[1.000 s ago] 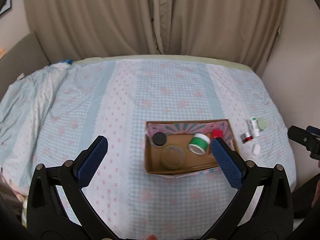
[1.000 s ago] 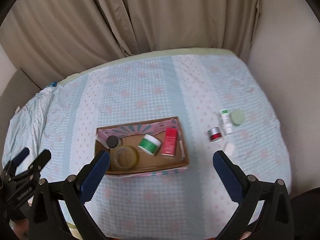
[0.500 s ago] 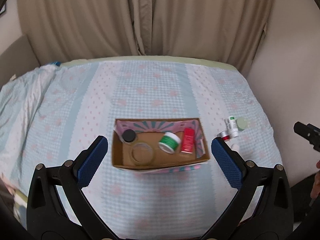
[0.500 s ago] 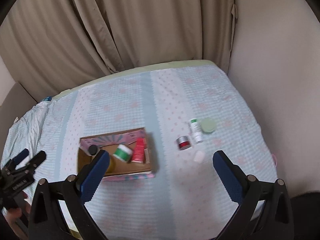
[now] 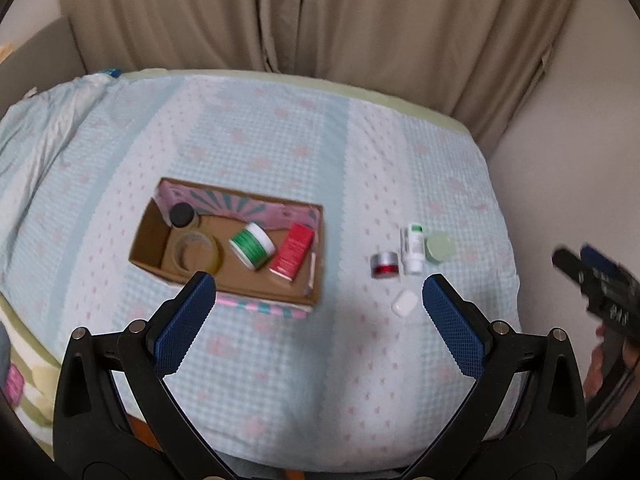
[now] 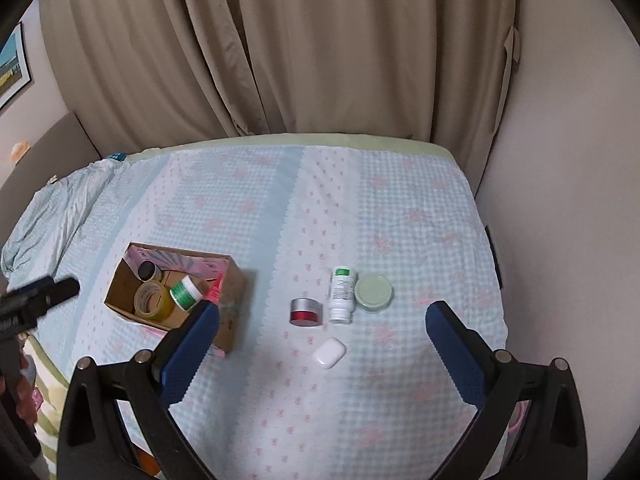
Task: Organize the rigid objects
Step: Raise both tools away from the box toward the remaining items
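Note:
An open cardboard box (image 5: 152, 236) (image 6: 234, 280) sits on the bed. It holds a black-lidded jar (image 5: 181, 215), a tape roll (image 5: 196, 254) (image 6: 152, 300), a green-and-white jar (image 5: 253, 245) (image 6: 185, 290) and a red carton (image 5: 292, 251). To its right on the bedspread lie a red-and-silver jar (image 5: 385, 265) (image 6: 306, 312), a white bottle (image 5: 412, 249) (image 6: 342, 294), a pale green lid (image 5: 439, 247) (image 6: 374, 291) and a small white case (image 5: 405, 302) (image 6: 329, 353). My left gripper (image 5: 316, 296) and right gripper (image 6: 322, 324) are open, empty and above the bed's near edge.
The blue checked bedspread (image 6: 360, 208) covers the bed. Beige curtains (image 6: 280, 48) hang behind it and a wall (image 6: 568, 200) stands on the right. The other gripper shows at the right edge of the left view (image 5: 600, 284) and the left edge of the right view (image 6: 32, 300).
Both views have swung to the right. The box has shifted left in frame and the loose items beside it sit closer to the middle. Both grippers stay open.

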A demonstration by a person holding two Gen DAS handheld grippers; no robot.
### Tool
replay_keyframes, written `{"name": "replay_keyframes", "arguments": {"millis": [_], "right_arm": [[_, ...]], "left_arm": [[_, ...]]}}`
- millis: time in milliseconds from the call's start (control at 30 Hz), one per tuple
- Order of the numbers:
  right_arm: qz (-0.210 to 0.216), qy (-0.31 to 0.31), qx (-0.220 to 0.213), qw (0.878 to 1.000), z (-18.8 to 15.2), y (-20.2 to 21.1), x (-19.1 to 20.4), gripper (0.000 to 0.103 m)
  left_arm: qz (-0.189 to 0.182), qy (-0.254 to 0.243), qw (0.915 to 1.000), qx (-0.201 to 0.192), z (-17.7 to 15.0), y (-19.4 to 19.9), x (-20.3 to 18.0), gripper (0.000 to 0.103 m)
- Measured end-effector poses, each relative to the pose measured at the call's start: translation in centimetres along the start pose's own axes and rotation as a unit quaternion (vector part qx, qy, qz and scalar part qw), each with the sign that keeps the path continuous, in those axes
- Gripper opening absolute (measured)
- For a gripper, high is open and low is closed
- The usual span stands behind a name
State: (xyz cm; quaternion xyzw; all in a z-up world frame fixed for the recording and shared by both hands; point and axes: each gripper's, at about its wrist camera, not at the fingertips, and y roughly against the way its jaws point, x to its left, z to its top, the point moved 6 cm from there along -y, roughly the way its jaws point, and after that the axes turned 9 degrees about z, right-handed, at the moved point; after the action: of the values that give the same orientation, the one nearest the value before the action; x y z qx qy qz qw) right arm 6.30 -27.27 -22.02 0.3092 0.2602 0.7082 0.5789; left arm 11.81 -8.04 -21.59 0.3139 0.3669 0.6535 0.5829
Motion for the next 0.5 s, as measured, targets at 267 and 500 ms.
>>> {"name": "replay_keyframes", "arguments": {"millis": [267, 500], "right_arm": [[0.001, 0.012, 0.011, 1.0, -0.1, -3.4, -5.0, 0.103], [0.003, 0.02, 0.037, 0.999, -1.1, -6.8, -8.4, 0.103]], "left_arm": [[-0.027, -0.049, 0.9979, 0.032, -1.8, -3.5, -7.2, 0.103], [-0.052, -0.054, 0.9951, 0.065, -2.0, -9.9, -12.7, 0.103]]}}
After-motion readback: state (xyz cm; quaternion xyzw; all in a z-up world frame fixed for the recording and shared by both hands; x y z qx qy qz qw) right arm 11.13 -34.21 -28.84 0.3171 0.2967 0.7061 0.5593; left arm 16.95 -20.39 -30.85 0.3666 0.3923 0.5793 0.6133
